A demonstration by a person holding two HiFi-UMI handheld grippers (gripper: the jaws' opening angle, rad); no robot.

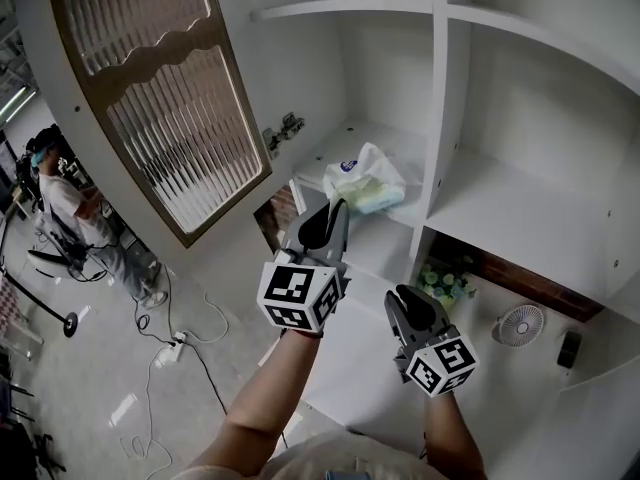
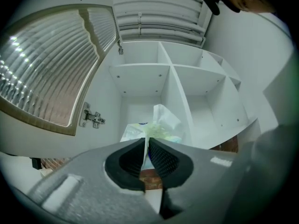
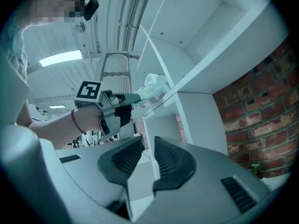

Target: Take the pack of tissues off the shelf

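The pack of tissues (image 1: 366, 180) lies on the lower left shelf (image 1: 388, 240), directly ahead of the left gripper (image 1: 334, 209); its jaws stand almost together, pinching the near edge of the pack's loose wrapper. The right gripper (image 1: 404, 298) hangs lower and further out, narrowly parted and empty; the left is the nearer, so the pull likely runs straight back off the shelf.

The pack (image 1: 365, 186) lies on the shelf (image 1: 345, 140), left of the divider (image 1: 437, 118). The left tongs (image 1: 335, 208) stand just before it, closed on its near edge. The right tongs (image 1: 408, 298) are lower and to the right. A door (image 1: 160, 98) hangs open at the left.
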